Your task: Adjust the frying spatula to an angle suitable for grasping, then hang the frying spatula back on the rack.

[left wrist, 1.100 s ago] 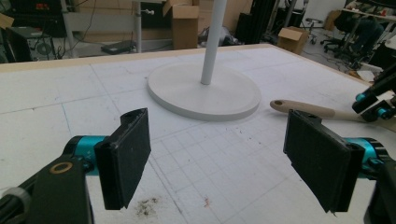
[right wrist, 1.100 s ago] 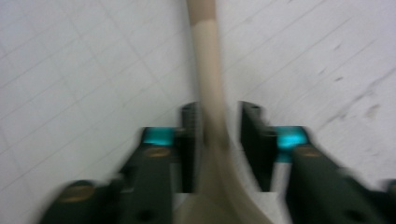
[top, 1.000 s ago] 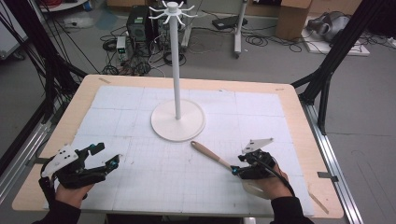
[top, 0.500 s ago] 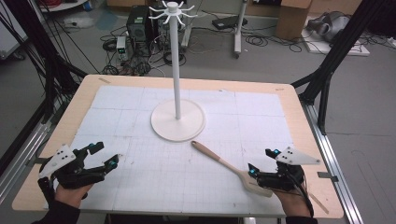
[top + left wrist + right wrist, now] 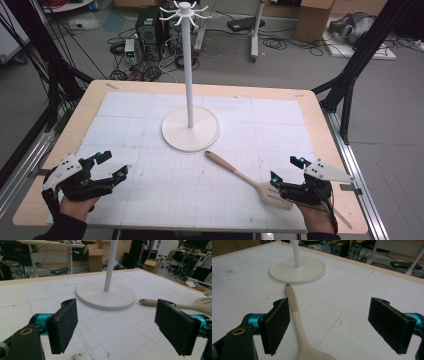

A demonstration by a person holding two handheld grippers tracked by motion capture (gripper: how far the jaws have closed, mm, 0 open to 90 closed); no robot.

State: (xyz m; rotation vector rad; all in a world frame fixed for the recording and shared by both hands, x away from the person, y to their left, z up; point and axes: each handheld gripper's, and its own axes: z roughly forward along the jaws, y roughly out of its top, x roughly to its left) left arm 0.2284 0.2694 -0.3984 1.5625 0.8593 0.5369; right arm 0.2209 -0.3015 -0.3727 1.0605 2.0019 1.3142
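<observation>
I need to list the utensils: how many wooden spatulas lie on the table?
1. The spatula lies flat right of centre, its handle end near the stand's base, its blade by the open right gripper. Nothing seems hidden.

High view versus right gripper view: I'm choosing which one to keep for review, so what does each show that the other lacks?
The high view alone shows the stand's hooked top, both grippers, left and right, and the slotted blade of the wooden spatula. The right gripper view alone shows the small hole in the handle's tip and its open jaws close up, nothing between them. Both show the stand's round base, the spatula handle and the white gridded mat.
</observation>
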